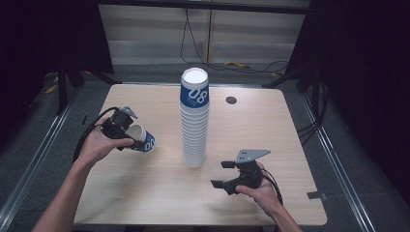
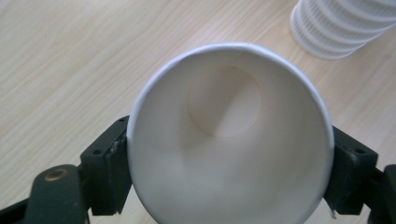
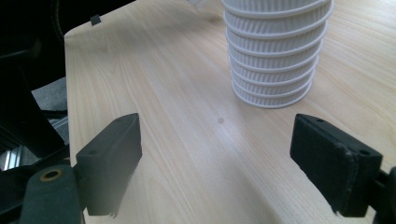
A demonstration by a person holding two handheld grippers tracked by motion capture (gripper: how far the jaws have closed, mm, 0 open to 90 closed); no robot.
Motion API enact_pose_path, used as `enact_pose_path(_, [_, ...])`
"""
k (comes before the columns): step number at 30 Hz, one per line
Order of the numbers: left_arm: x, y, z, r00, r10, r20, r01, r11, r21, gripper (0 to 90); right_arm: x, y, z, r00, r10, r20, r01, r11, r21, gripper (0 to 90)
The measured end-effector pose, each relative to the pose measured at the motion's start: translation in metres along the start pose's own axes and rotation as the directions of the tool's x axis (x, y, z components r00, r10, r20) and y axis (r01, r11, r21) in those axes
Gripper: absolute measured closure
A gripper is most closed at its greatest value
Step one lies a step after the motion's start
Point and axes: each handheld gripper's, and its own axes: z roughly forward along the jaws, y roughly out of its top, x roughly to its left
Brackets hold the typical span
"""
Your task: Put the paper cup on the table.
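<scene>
1. The left gripper (image 1: 126, 135) has its fingers (image 2: 109, 170) pressed against both sides of a single paper cup (image 2: 229, 135), held on its side with the open mouth toward the gripper's camera.
2. The right gripper (image 1: 223, 175) has its fingers (image 3: 112, 156) spread wide with nothing between them, low over the counter (image 1: 251, 125).
3. A tall stack of cups (image 1: 195, 118) stands upright mid-counter, between the two grippers and apart from both.
4. Judging by this, one cup is in hand and not yet on the stack; turning it and placing it remains.
</scene>
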Motion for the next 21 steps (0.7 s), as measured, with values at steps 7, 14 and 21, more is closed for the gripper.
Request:
enact_pose_path(7, [-0.002,0.003,0.003,0.9990,0.029,-0.034,-0.026,0.9976,0.063,18.7,0.000,-0.001,-0.001,1.0000,0.005,-0.008,-0.005,1.000,-0.012,16.8])
enact_pose_path(14, [-0.006,0.009,0.018,0.9966,0.080,-0.017,-0.076,0.9833,0.165,16.8,0.001,-0.001,0.000,0.9999,0.005,-0.015,-0.005,1.000,-0.006,16.9])
enact_pose_path(21, [-0.003,0.013,0.023,0.9979,0.060,-0.025,-0.054,0.9821,0.180,15.6,0.000,-0.002,0.001,0.9998,0.004,-0.017,-0.004,1.000,-0.002,17.0])
